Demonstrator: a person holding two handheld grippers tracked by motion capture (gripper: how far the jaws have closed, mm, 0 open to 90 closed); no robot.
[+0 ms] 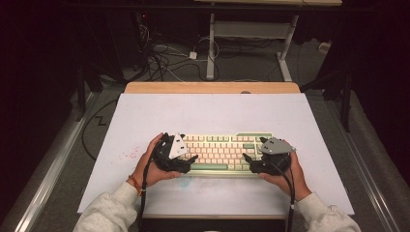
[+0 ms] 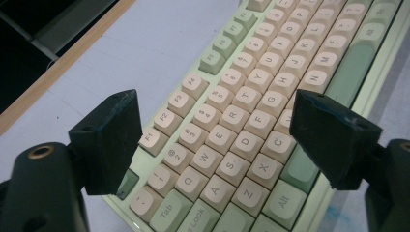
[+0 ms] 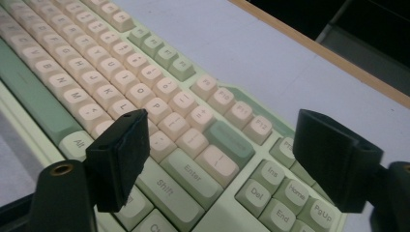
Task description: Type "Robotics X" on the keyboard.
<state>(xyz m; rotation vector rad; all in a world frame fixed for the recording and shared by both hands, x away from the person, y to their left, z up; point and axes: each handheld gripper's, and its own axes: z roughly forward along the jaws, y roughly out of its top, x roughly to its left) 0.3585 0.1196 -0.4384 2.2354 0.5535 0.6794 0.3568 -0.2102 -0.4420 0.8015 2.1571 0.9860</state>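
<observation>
Keyboard [image 1: 220,153] laid flat on white desk [image 1: 212,113]. Left gripper [image 2: 212,140] jaws spread wide, released, left-end keys seen between them. Right gripper [image 3: 220,159] jaws likewise released, Enter-side keys framed between them; nothing grasped.

One keyboard [image 1: 220,153] lies on one worktop [image 1: 208,113]. Two tools are over it, a left tool [image 1: 191,159] and a right tool [image 1: 247,158], each with two black jaws and one grey three-cornered plate on top. Two hands hold them, a left hand [image 1: 150,166] and a right hand [image 1: 287,176]. The keyboard has one long green space bar [image 1: 209,167].
</observation>
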